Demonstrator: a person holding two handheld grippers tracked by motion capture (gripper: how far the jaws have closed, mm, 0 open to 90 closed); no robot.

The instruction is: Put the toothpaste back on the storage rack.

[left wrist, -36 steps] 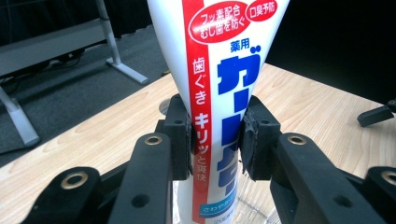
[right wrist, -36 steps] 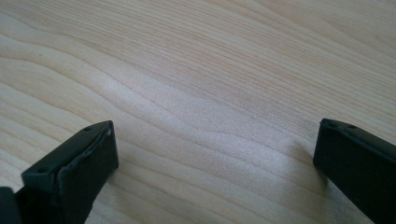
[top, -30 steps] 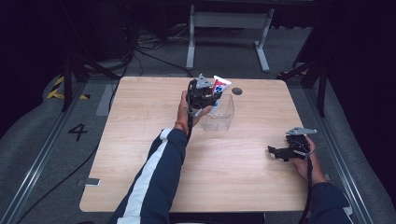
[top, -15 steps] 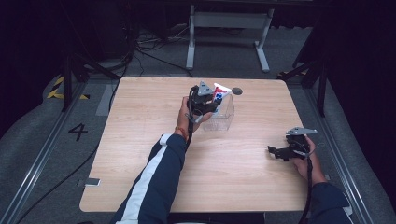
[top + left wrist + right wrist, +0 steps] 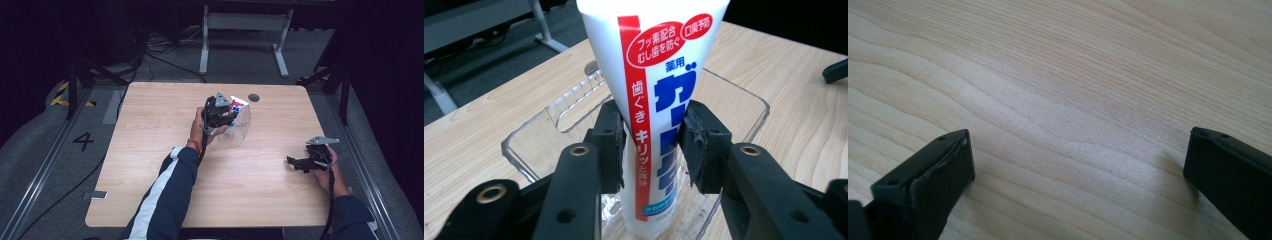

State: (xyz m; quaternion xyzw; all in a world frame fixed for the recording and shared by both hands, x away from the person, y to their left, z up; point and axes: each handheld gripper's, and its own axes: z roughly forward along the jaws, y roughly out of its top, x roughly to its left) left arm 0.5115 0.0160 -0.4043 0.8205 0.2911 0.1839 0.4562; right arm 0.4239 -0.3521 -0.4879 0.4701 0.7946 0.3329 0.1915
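A white toothpaste tube [image 5: 659, 75] with red and blue print stands cap down inside a clear plastic box [image 5: 734, 90]. My left gripper [image 5: 651, 145] has its pads against both sides of the tube; the jaws have just been opening a little, with the tube still between them. In the high view the left gripper [image 5: 225, 117] sits over the box [image 5: 240, 131] at the table's far middle, with the tube [image 5: 238, 104] poking out. My right gripper [image 5: 295, 162] rests low near the table's right edge, and its jaws [image 5: 1078, 165] stand wide open over bare wood.
A small black round disc [image 5: 254, 97] lies on the wooden table [image 5: 150, 150] just beyond the box. A metal stand [image 5: 245, 22] is on the floor behind the table. Cables run across the floor at the back left.
The left gripper has lowered the tube into the clear box. The right hand has kept still.
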